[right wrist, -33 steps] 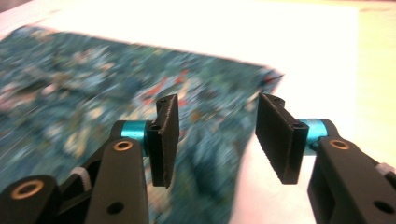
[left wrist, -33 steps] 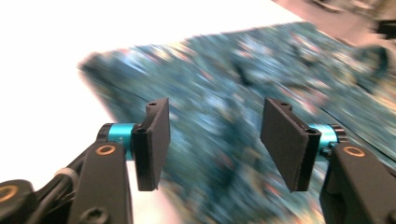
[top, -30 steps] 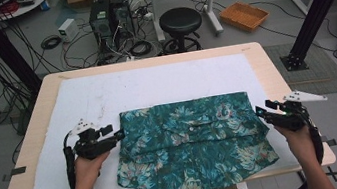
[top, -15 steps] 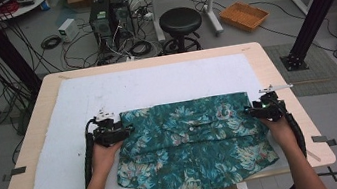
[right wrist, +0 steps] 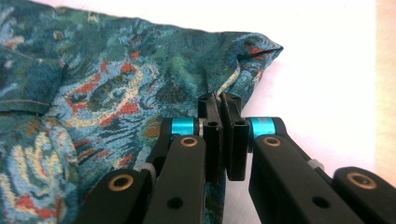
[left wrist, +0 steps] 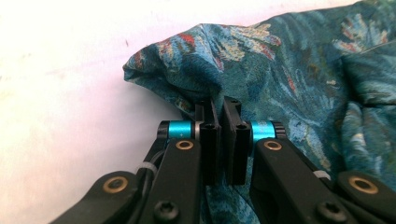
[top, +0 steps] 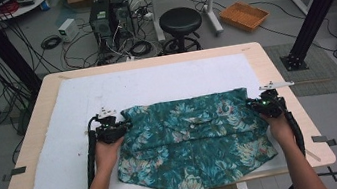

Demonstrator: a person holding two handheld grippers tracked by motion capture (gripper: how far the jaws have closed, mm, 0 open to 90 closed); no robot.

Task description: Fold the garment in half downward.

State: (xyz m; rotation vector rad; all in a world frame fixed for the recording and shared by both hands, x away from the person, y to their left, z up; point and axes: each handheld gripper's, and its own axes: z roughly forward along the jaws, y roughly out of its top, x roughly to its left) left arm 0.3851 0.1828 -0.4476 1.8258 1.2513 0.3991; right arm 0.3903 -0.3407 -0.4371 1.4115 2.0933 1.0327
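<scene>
A person sits at a wooden table (top: pixel 37 109) covered by a white mat (top: pixel 155 84), holding a two-jaw gripper in each hand. A teal floral shirt (top: pixel 190 136) lies folded on the mat between the two grippers, its near edge reaching the table's front.

The left gripper (left wrist: pixel 219 109) has just been closing, and its jaws now pinch a bunched fold of the shirt at its left upper corner. Fabric puckers just beyond the jaw tips, with bare mat to their left. The right gripper (right wrist: pixel 219 105) has likewise just been closing and pinches the opposite upper corner. A small peak of cloth rises beyond the tips, with bare mat to their right.

Several things could go wrong from here. Each grip appears to catch only a narrow ridge of thin cloth close to the jaw tips, so a quick lift or outward pull could let a corner slide free. It is unclear how many layers each pinch holds. If only the top layer is caught, the fold could fall open as the shirt rises. Uneven pulling between the two hands could skew or wrinkle the shirt, or drag it across the mat.
</scene>
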